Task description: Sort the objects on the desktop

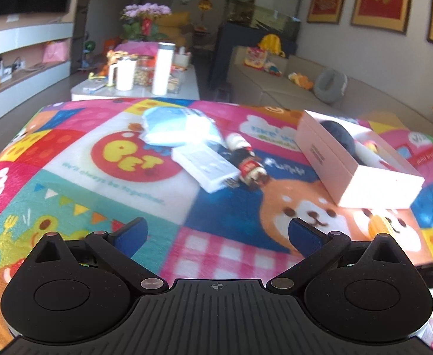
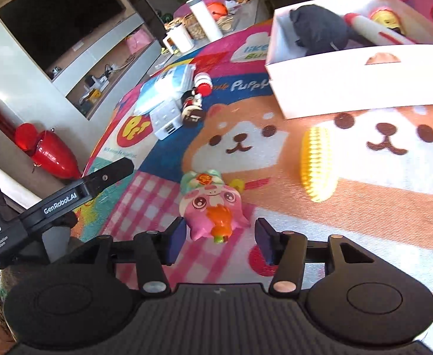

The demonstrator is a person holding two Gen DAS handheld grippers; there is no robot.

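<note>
A glossy pink squishy animal figure with an orange carrot [image 2: 209, 211] lies on the fleecy cartoon-print blanket covering the worktop [image 2: 349, 236], just ahead of the right tongs [image 2: 220, 241], whose blue pads stand apart, touching nothing. The step looks like lining up a pick; next, straddle the figure and close gently. The left tongs [image 1: 217, 235] are open and empty. Beyond sits the white cardboard box [image 2: 361, 85].

Way out past the claw we've got a white tumbler [image 1: 163, 68] and a handled mug [image 1: 124, 73] on the coffee table [image 1: 189, 87], purple flowers [image 1: 145, 10] behind, grey sofa [image 1: 278, 88] off right.
</note>
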